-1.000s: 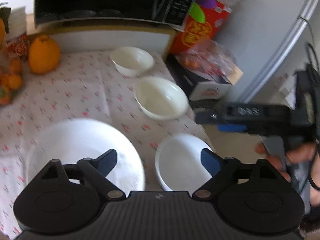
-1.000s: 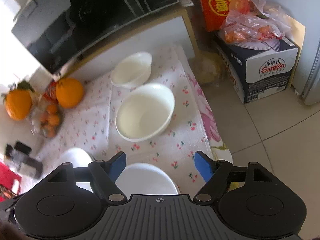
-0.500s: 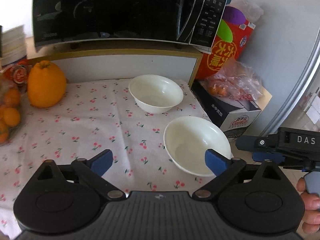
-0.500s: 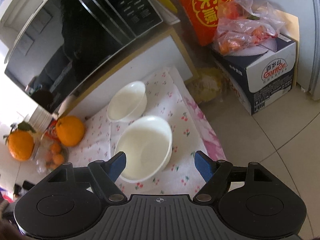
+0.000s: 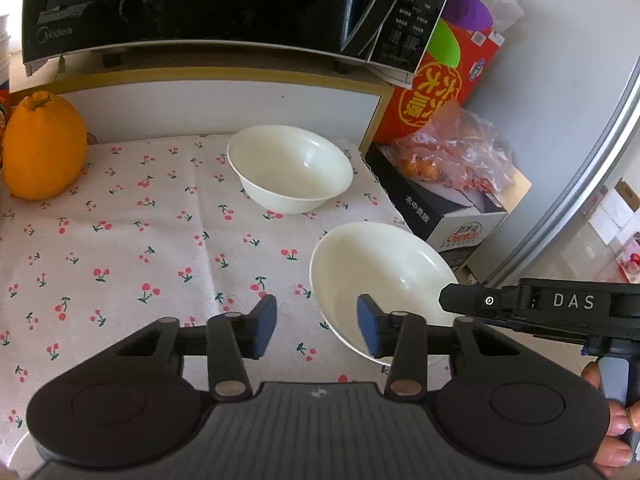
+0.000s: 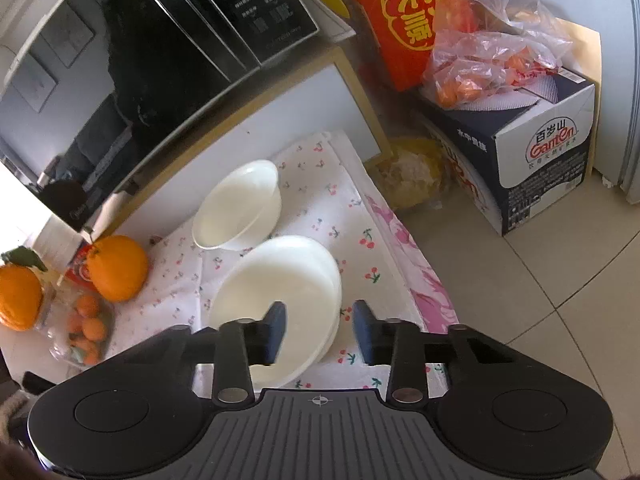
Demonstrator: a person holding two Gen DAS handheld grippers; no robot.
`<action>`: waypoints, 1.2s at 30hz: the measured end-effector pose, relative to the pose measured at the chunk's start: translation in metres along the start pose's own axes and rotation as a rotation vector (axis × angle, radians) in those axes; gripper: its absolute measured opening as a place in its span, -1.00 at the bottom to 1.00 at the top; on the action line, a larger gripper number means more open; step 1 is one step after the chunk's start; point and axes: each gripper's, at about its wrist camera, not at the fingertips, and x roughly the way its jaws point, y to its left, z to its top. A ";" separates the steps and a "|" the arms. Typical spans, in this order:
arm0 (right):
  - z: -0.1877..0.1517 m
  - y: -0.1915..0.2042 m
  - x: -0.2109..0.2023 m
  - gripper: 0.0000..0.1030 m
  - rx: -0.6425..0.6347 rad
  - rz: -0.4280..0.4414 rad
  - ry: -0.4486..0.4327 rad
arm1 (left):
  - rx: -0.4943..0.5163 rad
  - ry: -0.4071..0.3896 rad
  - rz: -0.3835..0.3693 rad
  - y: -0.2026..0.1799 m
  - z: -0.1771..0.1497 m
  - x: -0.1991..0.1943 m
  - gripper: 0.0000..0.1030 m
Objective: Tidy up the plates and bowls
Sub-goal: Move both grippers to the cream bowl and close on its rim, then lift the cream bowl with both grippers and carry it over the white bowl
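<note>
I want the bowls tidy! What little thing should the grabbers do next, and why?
Probably lift the near bowl gently and carry it over the far bowl to nest it. Both grippers are closing: the right gripper straddles the near bowl's right rim, and the left gripper straddles its left rim. Whether the pads press the rim yet I cannot tell. The far bowl sits empty on the cherry cloth.

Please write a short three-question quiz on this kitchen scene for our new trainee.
1. How many white ceramic bowls sit on the cherry-print tablecloth?
2. True or false: the near white bowl is stacked inside the far white bowl.
3. Which bowl's rim lies between the right gripper pads: A) near, B) far?

Key: 1. Two. 2. False; they stand apart. 3. A; the jaws are closing around its rim.
</note>
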 end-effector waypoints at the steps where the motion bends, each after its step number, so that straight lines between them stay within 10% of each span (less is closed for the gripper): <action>1: 0.000 0.000 0.001 -0.48 0.002 -0.003 -0.001 | 0.000 0.001 0.000 0.000 -0.001 0.001 -0.32; 10: -0.003 0.007 0.004 -0.71 -0.033 -0.028 -0.003 | 0.012 0.023 -0.028 -0.003 -0.005 0.007 -0.69; 36: -0.006 0.024 -0.043 -0.75 -0.094 0.013 -0.028 | -0.018 -0.027 -0.066 -0.010 -0.009 -0.046 -0.72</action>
